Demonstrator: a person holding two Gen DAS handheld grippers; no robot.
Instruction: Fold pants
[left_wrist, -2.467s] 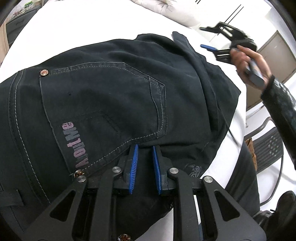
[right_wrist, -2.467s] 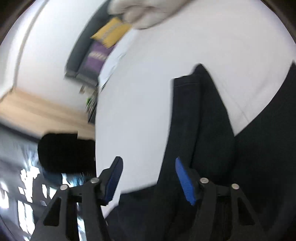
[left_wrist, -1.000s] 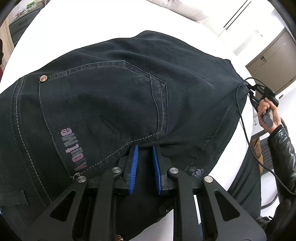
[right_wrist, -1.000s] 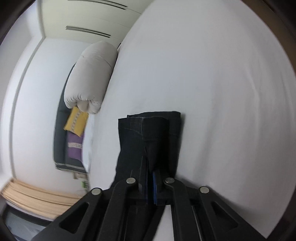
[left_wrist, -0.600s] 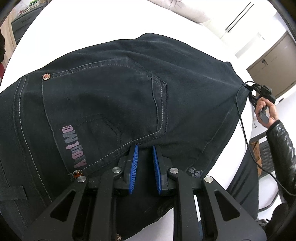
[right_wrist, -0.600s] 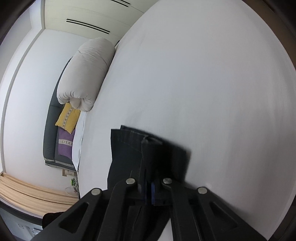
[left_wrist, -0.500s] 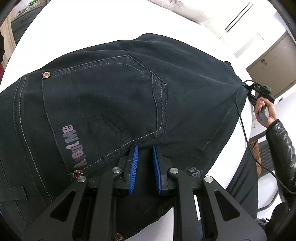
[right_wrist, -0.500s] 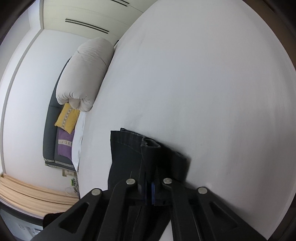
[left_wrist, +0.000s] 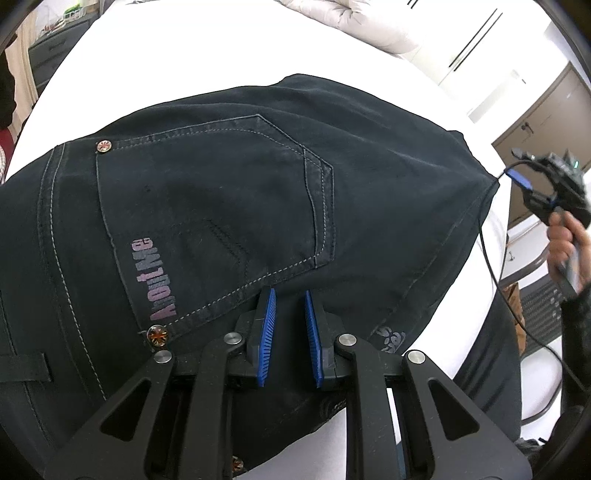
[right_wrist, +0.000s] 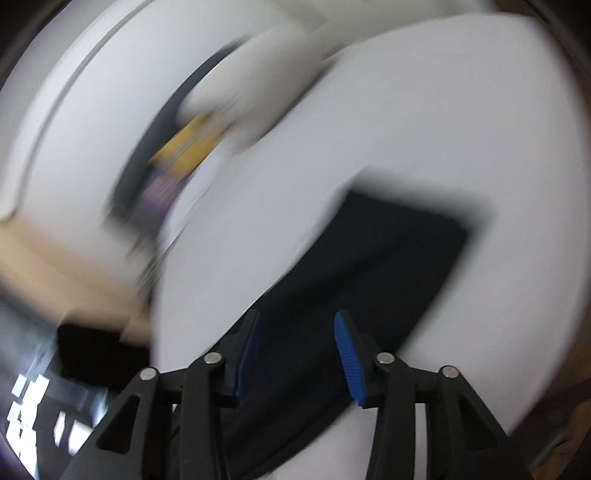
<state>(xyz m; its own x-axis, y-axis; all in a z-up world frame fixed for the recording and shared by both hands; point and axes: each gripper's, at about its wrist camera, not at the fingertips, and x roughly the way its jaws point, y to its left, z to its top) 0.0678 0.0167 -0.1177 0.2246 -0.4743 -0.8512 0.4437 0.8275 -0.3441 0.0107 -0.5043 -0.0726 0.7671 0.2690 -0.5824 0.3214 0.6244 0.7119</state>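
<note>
Dark navy pants lie on a white bed, back pocket up with a pink logo. My left gripper rests on the cloth just below the pocket, its blue pads a narrow gap apart with nothing between them. My right gripper is open over the pants' leg end, which lies flat on the bed; this view is blurred. In the left wrist view the right gripper is held in a hand, off the far right corner of the pants.
A rolled white duvet lies at the head of the bed. A brown cabinet and a chair stand to the right of the bed. A sofa with a yellow cushion shows beyond the bed.
My right gripper has opened and let go of the pants' leg end, then pulled back and up. The left gripper has stayed in place on the pants.
</note>
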